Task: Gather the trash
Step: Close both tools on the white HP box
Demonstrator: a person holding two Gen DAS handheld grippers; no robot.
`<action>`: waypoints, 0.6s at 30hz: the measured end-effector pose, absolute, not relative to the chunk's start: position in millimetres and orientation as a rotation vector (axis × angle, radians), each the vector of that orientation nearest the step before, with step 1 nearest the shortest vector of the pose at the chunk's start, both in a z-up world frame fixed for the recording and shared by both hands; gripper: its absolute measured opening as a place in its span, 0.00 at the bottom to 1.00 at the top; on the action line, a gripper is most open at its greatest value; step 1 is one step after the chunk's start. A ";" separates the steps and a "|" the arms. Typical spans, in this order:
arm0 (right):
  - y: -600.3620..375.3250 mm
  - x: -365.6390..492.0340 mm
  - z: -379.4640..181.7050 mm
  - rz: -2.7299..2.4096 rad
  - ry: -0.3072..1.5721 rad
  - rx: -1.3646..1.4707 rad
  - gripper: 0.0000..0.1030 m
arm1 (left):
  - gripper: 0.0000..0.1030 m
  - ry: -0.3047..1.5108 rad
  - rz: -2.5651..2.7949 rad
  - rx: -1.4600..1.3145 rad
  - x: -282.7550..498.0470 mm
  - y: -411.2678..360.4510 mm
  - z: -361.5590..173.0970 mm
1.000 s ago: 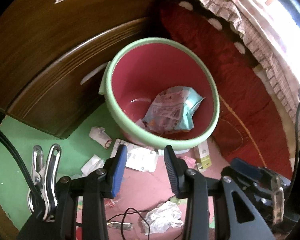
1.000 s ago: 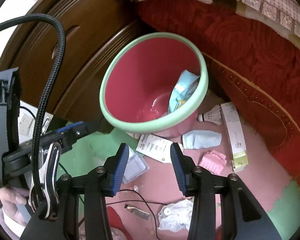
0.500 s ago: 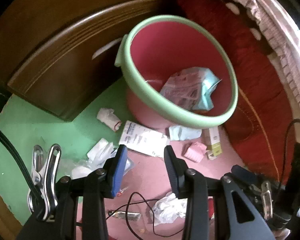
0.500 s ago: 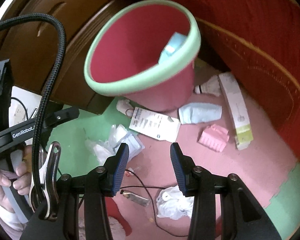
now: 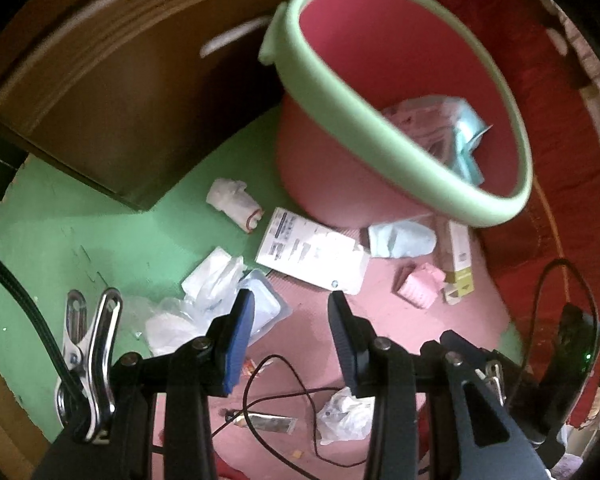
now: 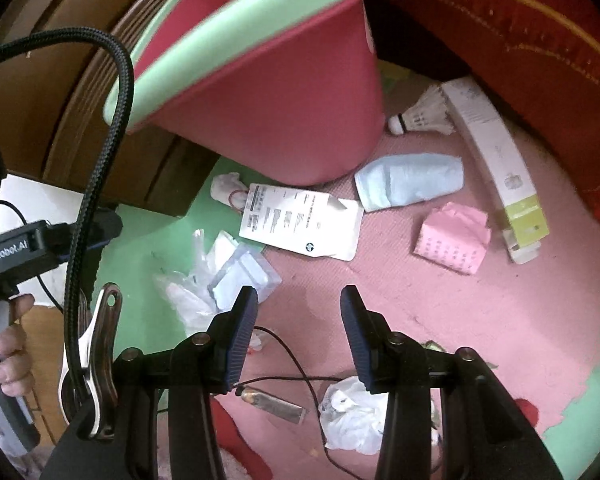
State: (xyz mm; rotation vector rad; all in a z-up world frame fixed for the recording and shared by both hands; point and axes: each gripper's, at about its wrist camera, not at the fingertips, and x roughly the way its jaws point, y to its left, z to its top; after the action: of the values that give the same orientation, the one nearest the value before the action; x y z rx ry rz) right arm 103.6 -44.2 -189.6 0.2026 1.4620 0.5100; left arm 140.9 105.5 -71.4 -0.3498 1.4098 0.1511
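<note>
While a crumpled wrapper [image 5: 456, 136] is already binned in the pink bucket [image 5: 404, 152], most trash is left: white label [image 6: 300, 220], pink packet [image 6: 452, 238], probably tissue wads. Left gripper [image 5: 292, 320] and right gripper [image 6: 298, 312] are held half-open, empty.

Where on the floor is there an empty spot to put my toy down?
The bare pink floor mat, below the crumpled pink paper and right of the thin black wire, is free. So is the green mat left of the clear plastic wrappers. It is crowded around the foot of the pink bin with a green rim.
</note>
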 end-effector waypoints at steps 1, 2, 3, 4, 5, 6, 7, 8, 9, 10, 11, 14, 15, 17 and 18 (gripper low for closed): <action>-43.7 103.2 -195.3 0.513 1.469 0.214 0.43 | 0.38 1.419 0.153 -0.341 140.9 104.7 -77.1; -43.3 102.9 -200.1 0.513 1.474 0.222 0.43 | 0.38 1.430 0.153 -0.333 141.3 103.7 -83.4; -42.9 102.8 -204.8 0.510 1.478 0.229 0.43 | 0.38 1.437 0.151 -0.328 142.4 102.9 -87.9; -42.8 102.9 -210.7 0.507 1.484 0.238 0.43 | 0.38 1.445 0.149 -0.322 144.2 102.3 -94.0; -42.7 103.3 -217.5 0.508 1.493 0.255 0.43 | 0.38 1.449 0.147 -0.321 145.3 102.2 -98.4; -42.7 103.7 -223.2 0.506 1.502 0.272 0.43 | 0.38 1.454 0.146 -0.319 146.6 102.4 -103.0; -43.7 104.5 -231.9 0.496 1.514 0.301 0.43 | 0.38 1.460 0.146 -0.316 147.7 102.8 -107.6; -44.7 104.7 -238.3 0.489 1.522 0.327 0.43 | 0.38 1.467 0.147 -0.313 149.2 103.7 -113.2; -45.5 104.9 -244.6 0.481 1.531 0.350 0.43 | 0.38 1.472 0.150 -0.312 150.4 104.8 -118.0; -47.1 105.5 -253.0 0.465 1.543 0.384 0.43 | 0.38 1.478 0.152 -0.313 151.6 106.2 -123.0; -47.9 105.8 -258.5 0.455 1.547 0.406 0.43 | 0.38 1.484 0.157 -0.315 152.8 108.1 -129.2; -47.2 107.1 -273.1 0.439 1.553 0.450 0.43 | 0.38 1.503 0.170 -0.329 155.2 113.5 -144.7; -46.4 107.8 -276.8 0.437 1.553 0.462 0.43 | 0.38 1.510 0.175 -0.336 155.9 115.4 -149.6; -44.5 109.6 -286.0 0.434 1.555 0.497 0.43 | 0.38 1.522 0.187 -0.348 158.2 118.9 -160.0; -43.8 110.5 -288.7 0.431 1.555 0.509 0.43 | 0.38 1.525 0.192 -0.351 159.4 120.3 -164.3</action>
State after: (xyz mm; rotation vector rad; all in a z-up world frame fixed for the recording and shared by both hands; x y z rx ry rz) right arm 110.5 -43.8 -288.7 0.5085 1.5551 0.4307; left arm 159.4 120.3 -164.3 -0.3507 1.5253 0.1924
